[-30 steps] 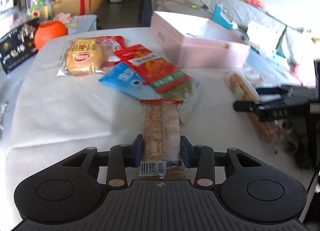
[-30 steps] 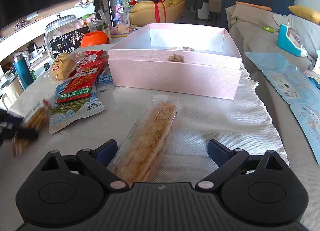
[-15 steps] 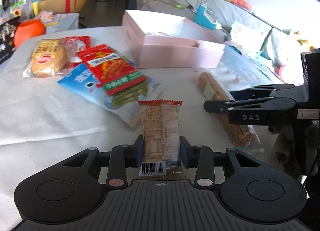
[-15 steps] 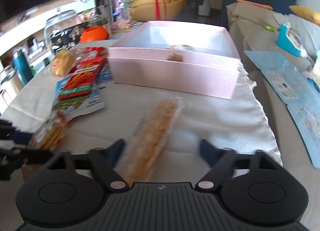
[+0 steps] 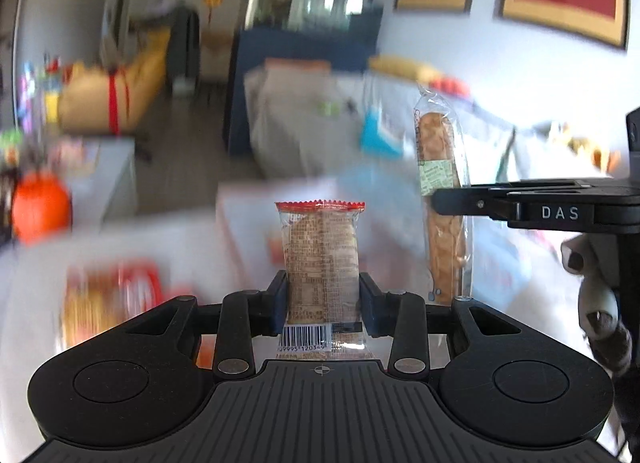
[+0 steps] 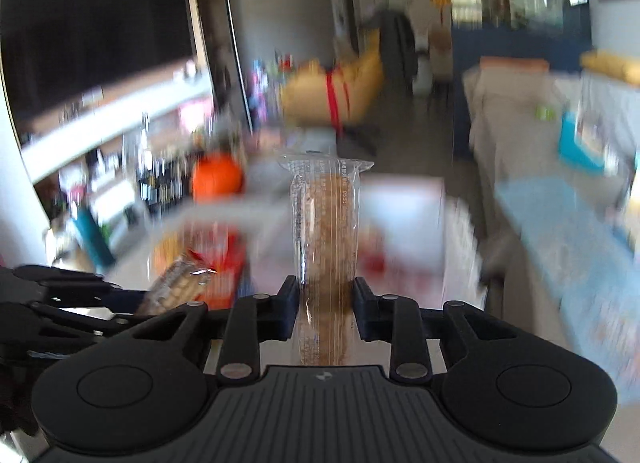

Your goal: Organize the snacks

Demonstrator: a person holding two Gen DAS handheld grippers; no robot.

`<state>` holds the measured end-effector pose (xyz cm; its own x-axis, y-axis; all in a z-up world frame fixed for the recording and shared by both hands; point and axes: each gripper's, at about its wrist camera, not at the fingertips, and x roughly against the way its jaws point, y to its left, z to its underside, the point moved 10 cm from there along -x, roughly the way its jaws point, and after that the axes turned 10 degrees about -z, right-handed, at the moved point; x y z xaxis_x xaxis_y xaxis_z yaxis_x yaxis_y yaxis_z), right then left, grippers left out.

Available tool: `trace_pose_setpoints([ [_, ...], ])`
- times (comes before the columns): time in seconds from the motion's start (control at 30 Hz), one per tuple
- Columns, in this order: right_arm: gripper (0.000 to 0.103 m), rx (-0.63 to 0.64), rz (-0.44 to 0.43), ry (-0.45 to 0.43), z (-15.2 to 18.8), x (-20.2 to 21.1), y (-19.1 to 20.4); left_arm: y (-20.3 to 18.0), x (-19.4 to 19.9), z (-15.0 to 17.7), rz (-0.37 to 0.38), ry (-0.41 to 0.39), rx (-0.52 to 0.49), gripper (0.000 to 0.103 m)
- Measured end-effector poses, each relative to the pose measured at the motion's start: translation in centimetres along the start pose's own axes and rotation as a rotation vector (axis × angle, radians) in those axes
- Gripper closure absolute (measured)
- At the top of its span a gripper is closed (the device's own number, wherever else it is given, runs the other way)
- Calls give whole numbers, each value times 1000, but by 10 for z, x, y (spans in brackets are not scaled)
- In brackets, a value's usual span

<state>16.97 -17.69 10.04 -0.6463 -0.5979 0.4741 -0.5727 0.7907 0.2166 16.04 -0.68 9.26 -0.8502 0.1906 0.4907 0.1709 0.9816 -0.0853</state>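
My left gripper [image 5: 323,305] is shut on a short cracker pack [image 5: 321,259] with a red top seam and a barcode, held upright above the table. My right gripper [image 6: 325,313] is shut on a long clear-wrapped biscuit stick pack [image 6: 325,247], also held upright. In the left wrist view the right gripper [image 5: 456,199] comes in from the right, clamping the long pack [image 5: 442,167] near its middle. In the right wrist view the left gripper's cracker pack [image 6: 176,283] shows at lower left. The pink box [image 5: 256,211] is a blur below and behind.
Both views are motion-blurred. Red and yellow snack packs [image 5: 108,299] lie on the white tablecloth at lower left. An orange round object [image 5: 40,207] sits at the far left. A sofa with grey covers [image 5: 304,123] stands behind the table.
My right gripper has closed on the long biscuit pack and lifted it off the table. Both grippers have risen and tilted up, so the views now look across the room.
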Motion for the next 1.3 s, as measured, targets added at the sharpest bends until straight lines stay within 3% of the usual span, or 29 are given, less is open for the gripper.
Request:
trace_pose_setpoints([
  [0.13, 75, 25, 36, -71, -81, -4, -10, 0, -29, -61, 83, -34, 85, 57],
  [0.23, 72, 6, 71, -43, -114, -27, -25, 16, -81, -63, 106, 44, 184, 58],
  [0.27, 67, -7, 69, -17, -117, -38, -31, 22, -108, -49, 85, 116, 195, 60],
  [0.3, 45, -20, 48, 20, -116, -52, -36, 28, -126, -36, 68, 169, 198, 60],
  [0.33, 30, -40, 23, 71, -112, -69, -43, 34, -138, -24, 64, 202, 204, 60],
  [0.5, 30, -99, 76, 149, -85, -109, -77, 64, -137, -2, 68, 175, 249, 60],
  [0.63, 30, -119, 56, 190, -61, -126, -78, 93, -115, 13, -42, 130, 200, 60],
  [0.7, 30, -97, 34, 207, -49, -131, -64, 105, -98, 22, -67, 124, 192, 60],
  [0.97, 30, -1, -239, 370, 23, -137, 51, 155, -48, 65, -164, 156, 252, 60],
  [1.2, 30, 87, -217, 392, 57, -186, 104, 187, -26, 92, -202, 180, 359, 60],
  [1.27, 37, 83, -215, 398, 65, -197, 114, 195, -19, 98, -213, 181, 372, 60],
  [1.3, 47, 80, -214, 406, 68, -201, 117, 199, -16, 99, -219, 179, 381, 60],
])
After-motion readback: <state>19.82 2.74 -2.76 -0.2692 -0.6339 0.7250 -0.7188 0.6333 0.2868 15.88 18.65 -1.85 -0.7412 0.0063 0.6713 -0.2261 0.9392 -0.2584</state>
